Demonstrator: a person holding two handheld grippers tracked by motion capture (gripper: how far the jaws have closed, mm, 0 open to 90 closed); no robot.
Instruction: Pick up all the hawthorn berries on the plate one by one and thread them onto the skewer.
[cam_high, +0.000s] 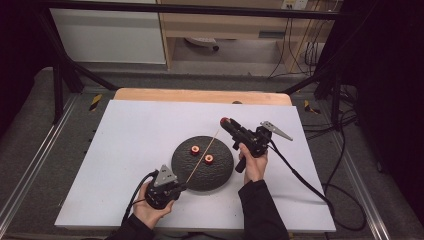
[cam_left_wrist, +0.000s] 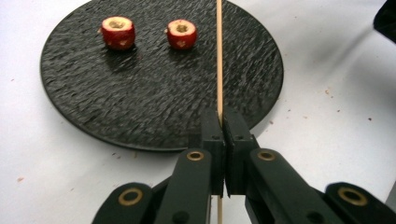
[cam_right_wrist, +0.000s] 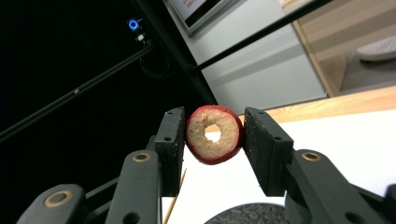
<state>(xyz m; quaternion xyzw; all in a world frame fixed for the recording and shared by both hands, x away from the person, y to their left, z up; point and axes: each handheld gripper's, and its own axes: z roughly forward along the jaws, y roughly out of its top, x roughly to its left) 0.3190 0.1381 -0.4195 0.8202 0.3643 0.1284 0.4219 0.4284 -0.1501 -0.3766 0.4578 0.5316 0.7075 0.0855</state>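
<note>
Left gripper (cam_left_wrist: 223, 122) jaws pinch a thin wooden skewer (cam_left_wrist: 219, 56) at the near edge of the black plate (cam_left_wrist: 154, 98), aiming it across; right gripper (cam_right_wrist: 214, 135) jaws clamp a cored red fruit ring (cam_right_wrist: 214, 134) beyond the plate, probably for threading. Two rings (cam_left_wrist: 118, 32) (cam_left_wrist: 181, 34) on plate.

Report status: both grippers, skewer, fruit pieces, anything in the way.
Left gripper clamps skewer. Right gripper holds cored red fruit ring aloft. Two pieces on black plate. No obstruction seen.

Tongs (cam_left_wrist: 223, 122) clamped on skewer (cam_left_wrist: 219, 56) above slate plate (cam_left_wrist: 140, 102) with two red rings (cam_left_wrist: 118, 32).
</note>
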